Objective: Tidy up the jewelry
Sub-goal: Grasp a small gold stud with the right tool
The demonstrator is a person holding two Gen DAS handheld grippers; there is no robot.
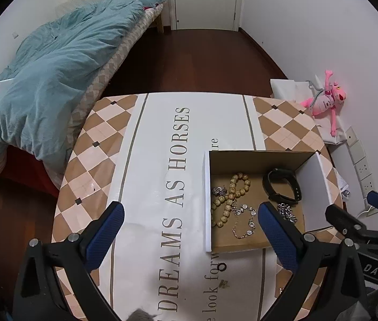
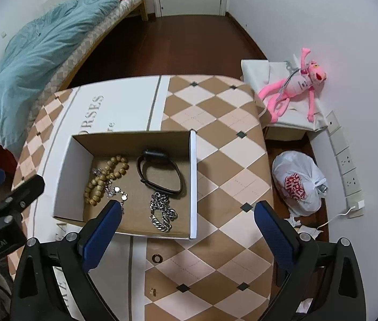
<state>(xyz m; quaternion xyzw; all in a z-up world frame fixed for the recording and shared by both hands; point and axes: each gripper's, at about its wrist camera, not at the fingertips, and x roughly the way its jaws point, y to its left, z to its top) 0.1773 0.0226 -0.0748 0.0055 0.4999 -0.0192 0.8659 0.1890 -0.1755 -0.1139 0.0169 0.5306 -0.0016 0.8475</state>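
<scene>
Both my left gripper (image 1: 190,236) and right gripper (image 2: 187,236) gape wide and empty above the worktop (image 2: 215,139), with beads (image 2: 106,180), watch band (image 2: 159,172) and chain (image 2: 162,212) already in the cardboard box (image 2: 193,182), a small ring (image 2: 157,258) still outside

The left tool (image 1: 190,230) hangs with its blue-padded jaws wide apart, nothing between them; below it lies the table (image 1: 92,165) under a brown-and-cream diamond cloth; just beyond its right finger sits a shallow open cardboard box (image 1: 258,157); inside lie a tan wooden bead bracelet (image 1: 231,195), a black wristband (image 1: 282,187), a thin chain with pale stones (image 1: 245,222) and a silver link chain (image 1: 286,211); the right tool (image 1: 354,208) shows beyond the box's right side.
</scene>
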